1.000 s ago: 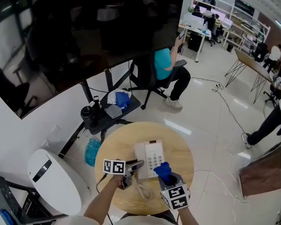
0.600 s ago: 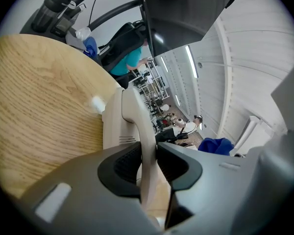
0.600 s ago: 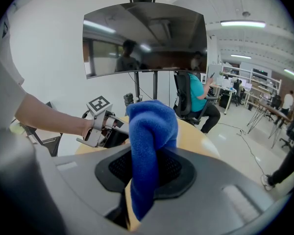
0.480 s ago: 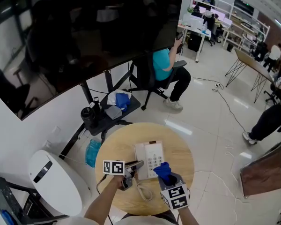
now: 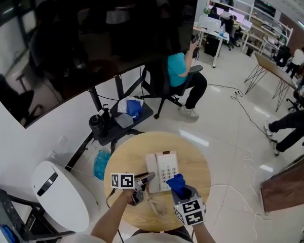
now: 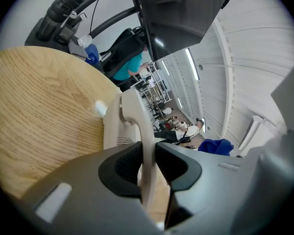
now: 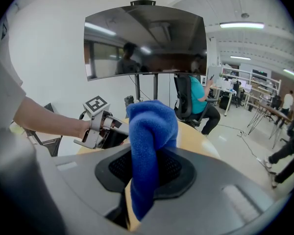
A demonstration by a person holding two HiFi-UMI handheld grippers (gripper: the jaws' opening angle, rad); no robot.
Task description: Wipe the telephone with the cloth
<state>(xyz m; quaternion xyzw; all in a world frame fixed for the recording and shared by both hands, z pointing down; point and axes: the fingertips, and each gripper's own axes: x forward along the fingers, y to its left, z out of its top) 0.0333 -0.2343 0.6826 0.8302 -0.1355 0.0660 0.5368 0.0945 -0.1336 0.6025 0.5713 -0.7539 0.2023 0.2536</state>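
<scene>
A white telephone (image 5: 163,169) lies on the round wooden table (image 5: 195,162), its handset (image 5: 150,171) along its left side. My left gripper (image 5: 151,176) reaches in from the left. Its jaws have just been closing, and in the left gripper view the handset (image 6: 136,124) stands between the pads, which press on it. My right gripper (image 5: 179,190) hovers at the phone's near right corner, shut on a blue cloth (image 5: 177,183) that bunches up out of the jaws (image 7: 151,131). The coiled cord (image 5: 155,204) trails toward me.
A big dark screen on a black stand (image 5: 109,120) rises behind the table. A white rounded machine (image 5: 61,196) stands at the left, with a blue bag (image 5: 100,164) on the floor beside it. A person sits on a chair (image 5: 180,72) beyond; others are at the far right.
Neither gripper has visibly shifted in the head view. A person at the far right edge has taken a step.
</scene>
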